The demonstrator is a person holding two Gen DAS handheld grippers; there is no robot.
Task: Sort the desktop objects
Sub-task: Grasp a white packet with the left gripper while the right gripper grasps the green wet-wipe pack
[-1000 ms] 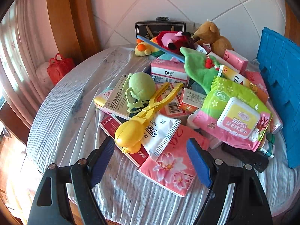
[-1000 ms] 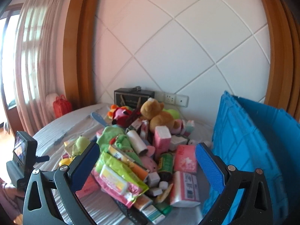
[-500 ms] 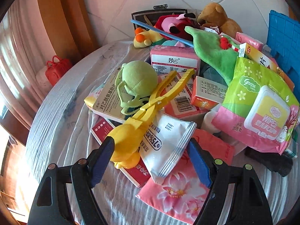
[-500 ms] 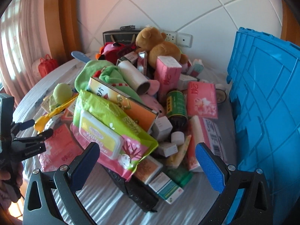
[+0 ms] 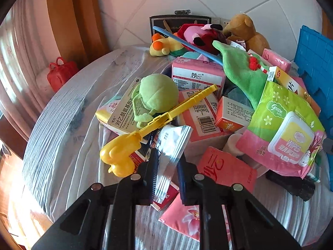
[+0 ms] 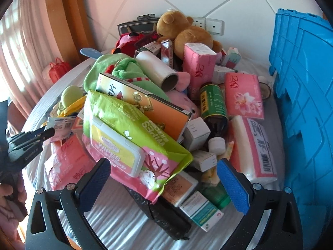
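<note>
White foil sachet (image 5: 172, 145) pinched in closed left claw (image 5: 166, 175) beside yellow tongs (image 5: 145, 133); right claw (image 6: 164, 185) open over wipes pack (image 6: 129, 143).

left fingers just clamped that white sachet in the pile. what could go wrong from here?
1. The left gripper pinches only the crinkled edge of the white sachet; thin foil could slip or tear on lifting.
2. The yellow tongs lie against the sachet's far end, so pulling may drag them and the green plush resting on them.
3. The right gripper hangs open at the wipes pack, which leans on a loose heap; nudging it could topple boxes.
</note>
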